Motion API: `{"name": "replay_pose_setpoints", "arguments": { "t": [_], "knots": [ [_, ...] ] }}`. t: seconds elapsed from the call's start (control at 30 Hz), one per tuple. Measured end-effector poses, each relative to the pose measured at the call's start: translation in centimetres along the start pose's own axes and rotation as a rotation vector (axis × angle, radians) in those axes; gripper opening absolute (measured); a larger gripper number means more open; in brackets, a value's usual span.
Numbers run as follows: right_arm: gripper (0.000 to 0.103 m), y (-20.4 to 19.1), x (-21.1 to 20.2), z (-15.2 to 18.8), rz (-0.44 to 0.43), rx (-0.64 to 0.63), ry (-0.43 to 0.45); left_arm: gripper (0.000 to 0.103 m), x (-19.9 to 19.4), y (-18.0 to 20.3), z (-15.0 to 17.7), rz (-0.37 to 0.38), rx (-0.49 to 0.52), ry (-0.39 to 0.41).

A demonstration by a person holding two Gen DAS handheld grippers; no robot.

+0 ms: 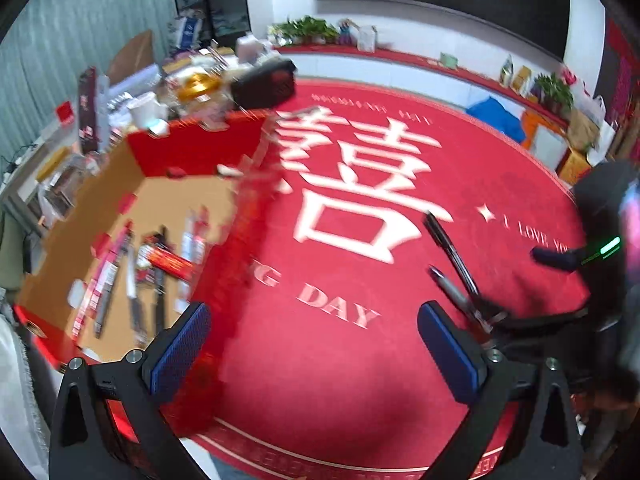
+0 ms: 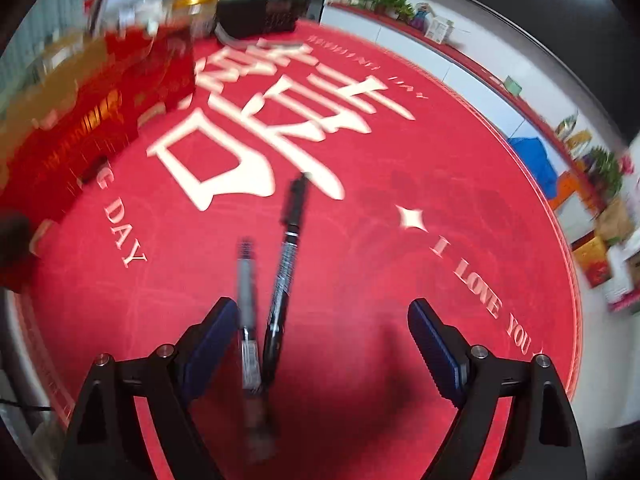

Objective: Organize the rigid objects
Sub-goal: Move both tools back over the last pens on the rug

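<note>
Both tongs are seen wide open and holding nothing. From the left wrist view, the left gripper (image 1: pixel 312 344) is held above a round red mat (image 1: pixel 340 380), its blue pads (image 1: pixel 180 344) far apart, with only bare mat between them. To its left an open red box (image 1: pixel 192 148) with a brown cardboard floor is shown, and several pens (image 1: pixel 132 280) already lie inside it, roughly side by side; motion blur makes an exact count impossible.

From the right wrist view, the right gripper (image 2: pixel 320 344) is lowered close to the mat over two pens still outside the box. A black marker (image 2: pixel 286 276) lies lengthwise between the spread jaws, nearer the left one, and a blurred grey pen (image 2: pixel 248 312) lies just beside that left finger. Neither is gripped, as far as can be told. The same two pens are seen at the right of the left wrist view, well apart from the box.

By this evidence the task is judged to be well advanced: most pens are boxed and two remain on the mat. A pick of one of them by the right gripper, then a carry across to the box, is judged to be what is left
</note>
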State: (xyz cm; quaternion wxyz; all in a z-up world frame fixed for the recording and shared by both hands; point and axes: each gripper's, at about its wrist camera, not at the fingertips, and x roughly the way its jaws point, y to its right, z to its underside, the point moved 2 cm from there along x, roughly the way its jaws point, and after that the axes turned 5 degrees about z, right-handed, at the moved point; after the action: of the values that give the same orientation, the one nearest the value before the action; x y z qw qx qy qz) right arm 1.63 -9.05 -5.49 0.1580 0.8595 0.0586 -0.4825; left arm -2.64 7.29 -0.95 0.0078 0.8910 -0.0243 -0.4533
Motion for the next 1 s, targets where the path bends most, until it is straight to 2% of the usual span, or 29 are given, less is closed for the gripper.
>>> {"name": "replay_pose_setpoints", "arguments": {
  "t": [0.33, 0.53, 0.63, 0.77, 0.9, 1.0],
  "knots": [
    [0.088, 7.6, 0.3, 2.8, 0.013, 0.18, -0.057, 0.103, 4.6, 8.0, 1.9, 0.076, -0.02, -0.109],
    [0.088, 9.6, 0.3, 4.0, 0.006, 0.231, -0.067, 0.103, 6.1, 11.1, 2.5, 0.112, 0.003, -0.169],
    [0.088, 9.7, 0.5, 3.9, -0.017, 0.238, -0.071, 0.103, 6.9, 10.9, 3.1, 0.05, 0.007, -0.173],
    [0.088, 8.9, 0.6, 3.2, -0.042, 0.224, -0.066, 0.103, 6.6, 8.2, 3.2, 0.003, -0.043, -0.142],
    [0.088, 6.8, 1.4, 1.2, -0.125, 0.206, -0.086, 0.103, 7.0, 6.1, 2.8, 0.002, -0.079, -0.149],
    [0.088, 4.8, 2.4, -1.1, -0.175, 0.2, -0.121, 0.103, 7.2, 6.0, 2.5, 0.005, -0.068, -0.157]
  ]
}}
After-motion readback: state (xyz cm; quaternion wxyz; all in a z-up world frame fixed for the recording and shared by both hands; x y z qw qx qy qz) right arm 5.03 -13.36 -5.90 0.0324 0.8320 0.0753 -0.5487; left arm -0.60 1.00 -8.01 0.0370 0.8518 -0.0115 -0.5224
